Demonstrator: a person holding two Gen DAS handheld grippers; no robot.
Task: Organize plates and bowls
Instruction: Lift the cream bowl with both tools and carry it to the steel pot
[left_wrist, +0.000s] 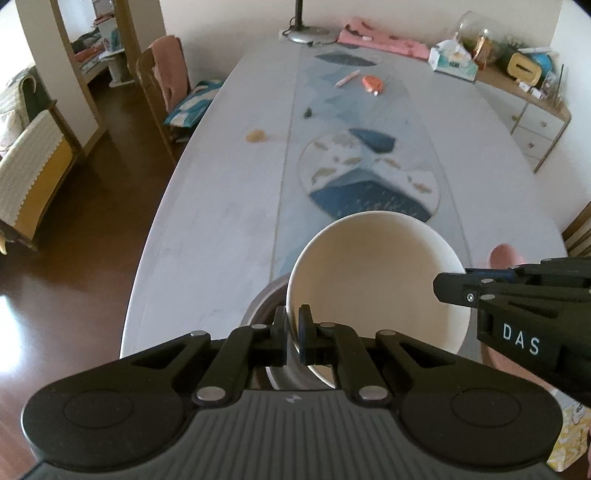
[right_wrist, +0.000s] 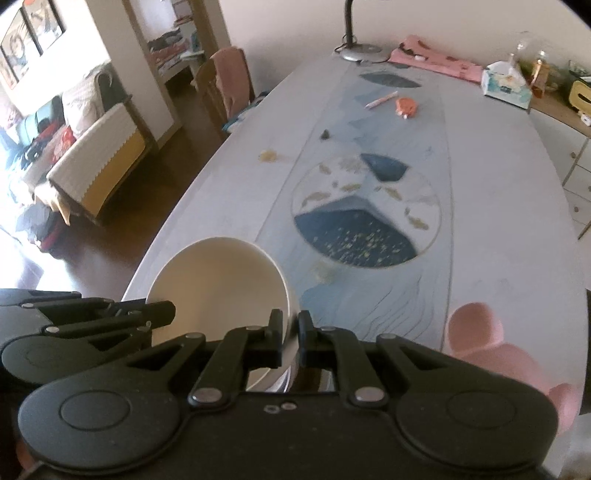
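Both grippers (left_wrist: 291, 325) (right_wrist: 291, 328) pinch the white bowl's (left_wrist: 369, 273) rim above a steel bowl (left_wrist: 264, 299).

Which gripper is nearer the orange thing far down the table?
Neither, clearly. Left gripper and right gripper both pinch the bowl rim at the near end, far from the orange thing.

Soft daylight, fisheye bend, slight blur

Daylight pours in from the left, glaring off the wooden floor (left_wrist: 22, 306) and washing out that side. The table (right_wrist: 498, 229) bows at its edges, its round patterned mat (left_wrist: 369, 177) smeared; corners fall black.
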